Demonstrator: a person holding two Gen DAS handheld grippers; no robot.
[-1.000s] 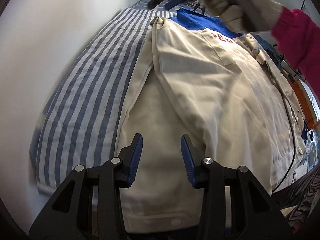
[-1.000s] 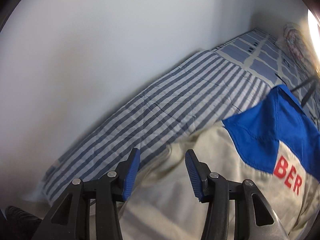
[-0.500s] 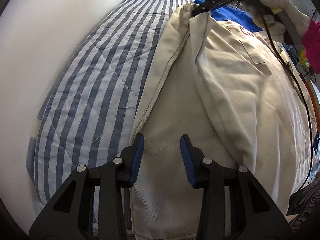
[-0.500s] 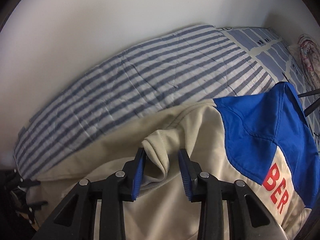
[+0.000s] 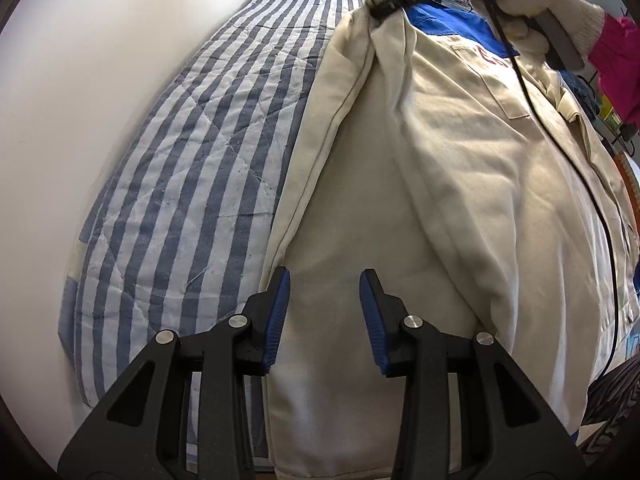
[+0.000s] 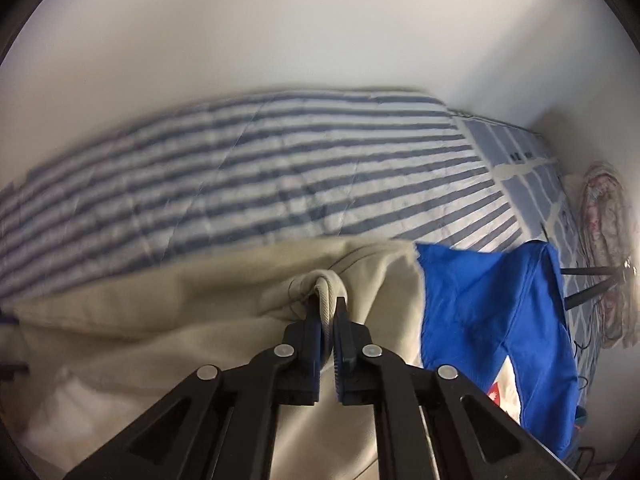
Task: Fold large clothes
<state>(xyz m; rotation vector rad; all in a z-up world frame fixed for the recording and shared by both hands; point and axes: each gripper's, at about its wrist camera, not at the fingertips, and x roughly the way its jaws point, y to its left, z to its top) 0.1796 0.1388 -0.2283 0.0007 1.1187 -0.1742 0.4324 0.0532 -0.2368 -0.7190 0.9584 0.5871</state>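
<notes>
Left wrist view: the left gripper point(image 5: 324, 320) hangs with its jaws spread and nothing between them, over the near hem of the cream jacket point(image 5: 440, 208). The jacket lies lengthwise on the striped quilt point(image 5: 192, 184), its left edge doubled over in a long fold. At the far end the right gripper point(image 5: 394, 0), held by a gloved hand point(image 5: 536, 4), pinches the fabric beside the blue shoulder panel point(image 5: 444, 20). A black cable point(image 5: 560, 152) trails across the right half of the garment.

Right wrist view: the right gripper point(image 6: 328, 316) is clamped on a small bunched ridge of cream cloth — a narrow bite only. The blue shoulder panel point(image 6: 496, 312) lies just right of it, with the striped quilt point(image 6: 280, 176) and the white wall point(image 6: 320, 40) beyond.

Risks, as judged: so narrow a pinch may slip under the garment's weight; with the near hem unheld, a pull from the far end alone may skew the fold; the cable may drag across it.

Only the left view shows the full jacket, cable and gloved hand. Only the right view confirms the closed jaws and how little cloth they hold.
</notes>
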